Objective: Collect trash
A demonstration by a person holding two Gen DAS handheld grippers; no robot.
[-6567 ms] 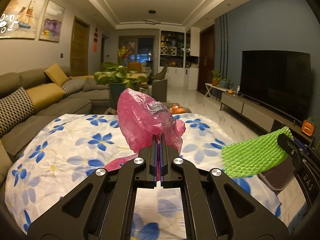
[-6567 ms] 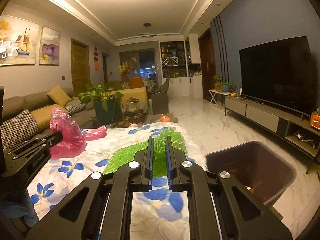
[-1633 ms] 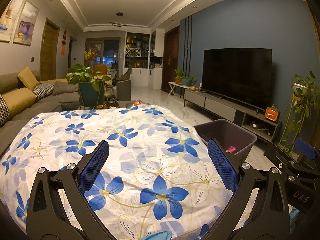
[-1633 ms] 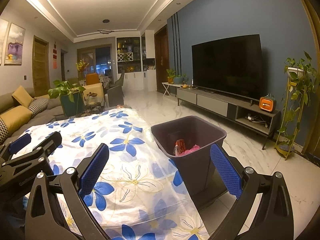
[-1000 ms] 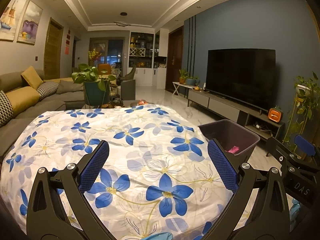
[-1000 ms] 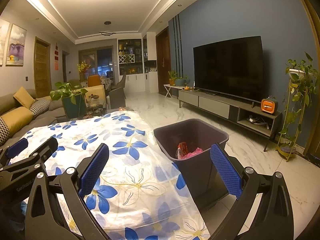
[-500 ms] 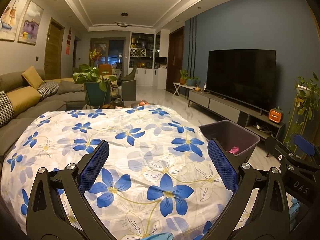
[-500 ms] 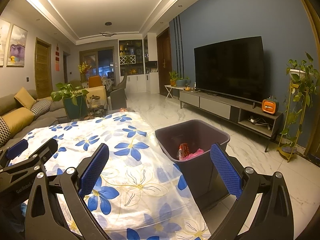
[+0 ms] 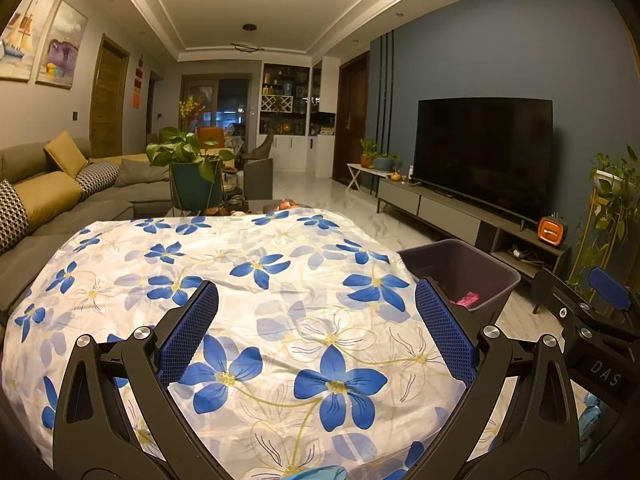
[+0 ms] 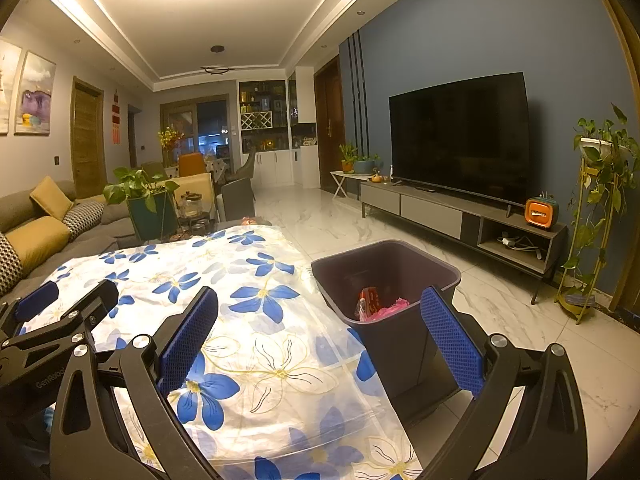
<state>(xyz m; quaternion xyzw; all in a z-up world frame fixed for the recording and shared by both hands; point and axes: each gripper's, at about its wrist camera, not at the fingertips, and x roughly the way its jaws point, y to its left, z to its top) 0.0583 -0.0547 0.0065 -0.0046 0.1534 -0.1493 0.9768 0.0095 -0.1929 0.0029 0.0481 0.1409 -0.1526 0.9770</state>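
our left gripper (image 9: 316, 326) and right gripper (image 10: 320, 330) gape wide, empty; the bin (image 10: 416, 344) beside the table (image 10: 256, 360) holds pink trash (image 10: 390, 306), perhaps a bag.

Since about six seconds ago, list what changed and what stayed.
The left gripper let go of the pink bag, now in the bin. The right gripper released the green foam net, which is no longer visible. Both are open. The floral cloth stayed put.

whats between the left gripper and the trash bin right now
Only floral tablecloth: in the left wrist view the stretch from the open left gripper to the trash bin beside the table's edge holds no loose items.
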